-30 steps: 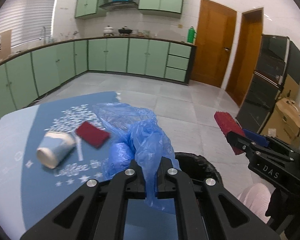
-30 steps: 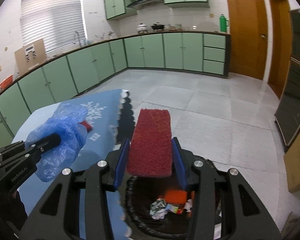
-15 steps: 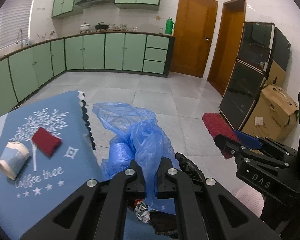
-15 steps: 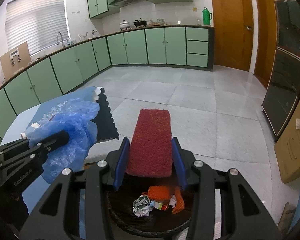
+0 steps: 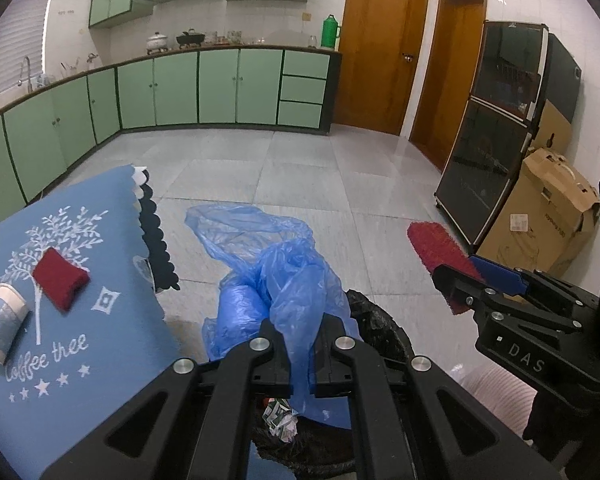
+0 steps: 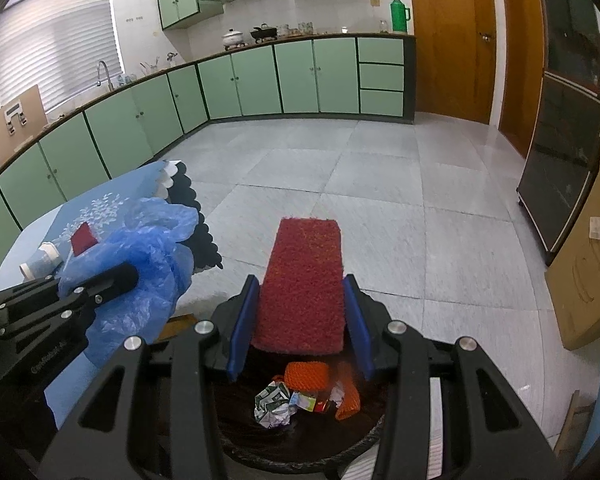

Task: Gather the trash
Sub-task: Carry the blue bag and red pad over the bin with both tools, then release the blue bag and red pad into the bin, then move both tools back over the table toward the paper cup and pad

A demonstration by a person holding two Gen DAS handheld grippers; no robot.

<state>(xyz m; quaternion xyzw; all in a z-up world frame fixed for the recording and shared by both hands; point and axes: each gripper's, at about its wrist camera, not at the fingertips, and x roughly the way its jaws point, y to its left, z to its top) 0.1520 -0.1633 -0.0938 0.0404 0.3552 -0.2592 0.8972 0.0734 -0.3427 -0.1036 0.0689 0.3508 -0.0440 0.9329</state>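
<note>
The left tongs are clenching a crumpled, translucent blue plastic bag over the black trash bin. The right tongs are gripping a flat, coarse red scouring pad above the bin. Farther off, a smaller red pad and a toppled paper cup are lying on the blue-clothed table.

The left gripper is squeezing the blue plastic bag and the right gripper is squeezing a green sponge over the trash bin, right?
Nearly. The sponge in the right gripper is red, not green, as the right wrist view shows. The rest is right: the left gripper is squeezing the blue plastic bag, and the sponge is over the trash bin.
</note>
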